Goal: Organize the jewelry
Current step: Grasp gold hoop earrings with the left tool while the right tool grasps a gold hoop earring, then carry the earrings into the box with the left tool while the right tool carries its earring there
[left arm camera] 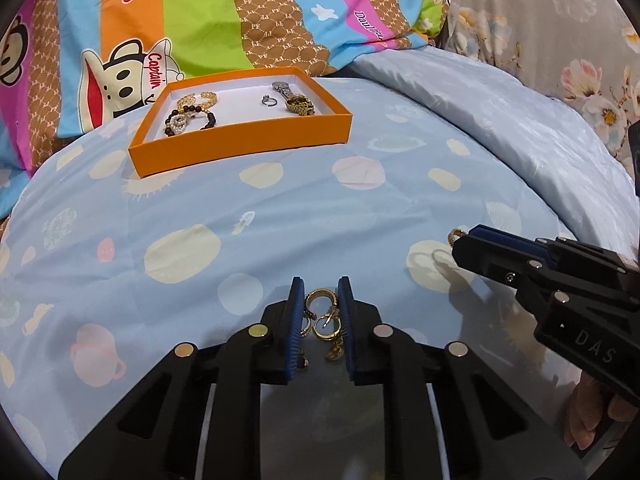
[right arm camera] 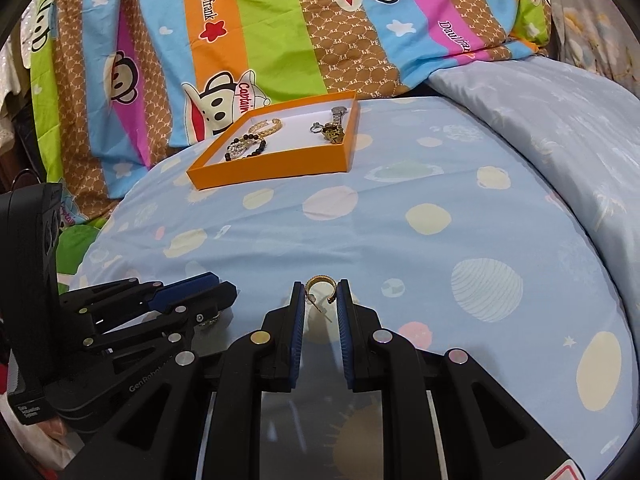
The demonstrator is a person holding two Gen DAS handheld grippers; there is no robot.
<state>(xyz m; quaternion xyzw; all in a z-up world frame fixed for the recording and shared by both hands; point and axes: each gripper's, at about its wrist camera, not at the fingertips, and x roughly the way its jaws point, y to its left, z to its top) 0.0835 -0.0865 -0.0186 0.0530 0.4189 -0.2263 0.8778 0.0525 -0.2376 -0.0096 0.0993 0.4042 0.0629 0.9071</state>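
An orange tray (left arm camera: 240, 148) sits at the far side of the blue bedspread; it also shows in the right wrist view (right arm camera: 280, 168). It holds bead bracelets (left arm camera: 190, 118), a silver ring (left arm camera: 267, 100) and a gold watch (left arm camera: 298, 105). My left gripper (left arm camera: 322, 300) is closed around a cluster of gold hoop earrings (left arm camera: 322, 322) low over the bedspread. My right gripper (right arm camera: 322, 294) is shut on a single gold hoop earring (right arm camera: 320, 286), held above the bedspread. In the left wrist view the right gripper (left arm camera: 458, 240) comes in from the right with that earring (left arm camera: 455, 235) at its tip.
Colourful cartoon pillows (left arm camera: 208, 20) lie behind the tray. A pale blue folded quilt (left arm camera: 500, 112) rises at the right. A floral cloth (left arm camera: 560, 20) is at the far right. The left gripper body (right arm camera: 120, 320) fills the lower left of the right wrist view.
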